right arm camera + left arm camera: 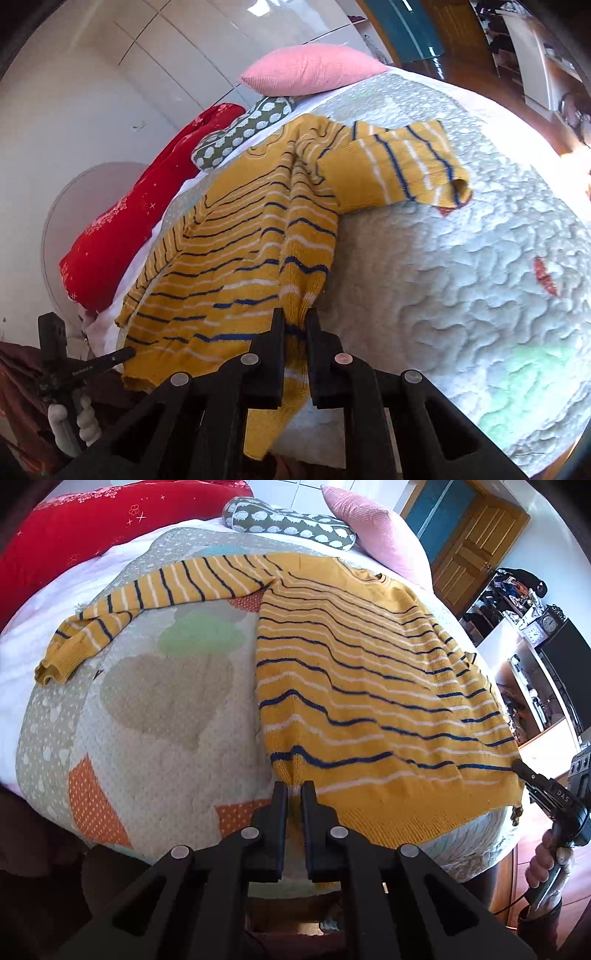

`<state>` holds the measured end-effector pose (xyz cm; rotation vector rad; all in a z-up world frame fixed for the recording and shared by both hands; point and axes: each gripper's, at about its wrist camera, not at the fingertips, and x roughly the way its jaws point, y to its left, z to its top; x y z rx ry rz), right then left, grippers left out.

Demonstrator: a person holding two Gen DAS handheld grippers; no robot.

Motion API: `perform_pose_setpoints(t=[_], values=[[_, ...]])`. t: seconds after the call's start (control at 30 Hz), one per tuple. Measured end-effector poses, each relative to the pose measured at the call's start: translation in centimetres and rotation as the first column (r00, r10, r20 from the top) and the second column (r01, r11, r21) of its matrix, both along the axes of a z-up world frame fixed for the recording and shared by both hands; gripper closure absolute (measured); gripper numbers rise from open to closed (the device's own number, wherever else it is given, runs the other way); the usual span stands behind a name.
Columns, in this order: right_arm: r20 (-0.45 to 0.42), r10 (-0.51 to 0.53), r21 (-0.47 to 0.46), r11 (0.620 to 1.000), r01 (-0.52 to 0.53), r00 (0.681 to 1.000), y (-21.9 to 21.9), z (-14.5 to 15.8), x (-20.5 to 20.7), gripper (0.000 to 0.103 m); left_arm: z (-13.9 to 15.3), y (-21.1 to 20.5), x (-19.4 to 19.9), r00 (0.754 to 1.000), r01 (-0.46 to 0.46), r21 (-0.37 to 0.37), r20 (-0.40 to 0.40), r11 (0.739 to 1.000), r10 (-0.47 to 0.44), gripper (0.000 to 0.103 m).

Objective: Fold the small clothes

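Note:
A yellow knit sweater (369, 686) with blue and white stripes lies flat on a patterned blanket (166, 720) on a bed. One sleeve (147, 598) stretches out to the left. In the right wrist view the other sleeve (399, 166) lies folded over the sweater (240, 258). My left gripper (294, 790) is shut on the hem's near left corner, with cloth pinched between its fingers. My right gripper (295, 325) is shut on a bunched fold of the hem at the opposite corner. Each gripper also shows in the other's view, the right gripper (517, 766) and the left gripper (129, 352), both at the hem's edge.
A red pillow (92, 520), a sheep-patterned cushion (288, 524) and a pink pillow (369, 528) lie at the bed's far end. A wooden door (476, 542) and cluttered shelves (524, 635) stand to the right. A hand (543, 864) holds the right gripper's handle.

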<state>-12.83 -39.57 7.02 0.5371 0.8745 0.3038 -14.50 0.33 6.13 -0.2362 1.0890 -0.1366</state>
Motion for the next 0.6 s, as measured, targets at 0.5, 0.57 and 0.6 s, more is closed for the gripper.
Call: perform_pose_setpoints(t=[0.5,0.57,0.6], values=[[0.028,-0.146,-0.114,0.982,0.148,0.989,-3.6,0.0,0.8,0.080,-0.6,2.1,-1.8,0.996,-0.090,0.100,0.025,0.991,0.088,0.077],[0.075,-0.142,-0.143,0.978,0.152,0.987,-3.6,1.2,3.0,0.059,0.0,1.2,-1.6,0.996,-0.082,0.101,0.048,0.992,0.077,0.072],[0.101,-0.137,-0.166,0.974,0.152,0.985,-3.3,1.8,4.2,0.048,0.2,0.6,-1.5,0.996,-0.073,0.102,0.054,0.992,0.068,0.072]])
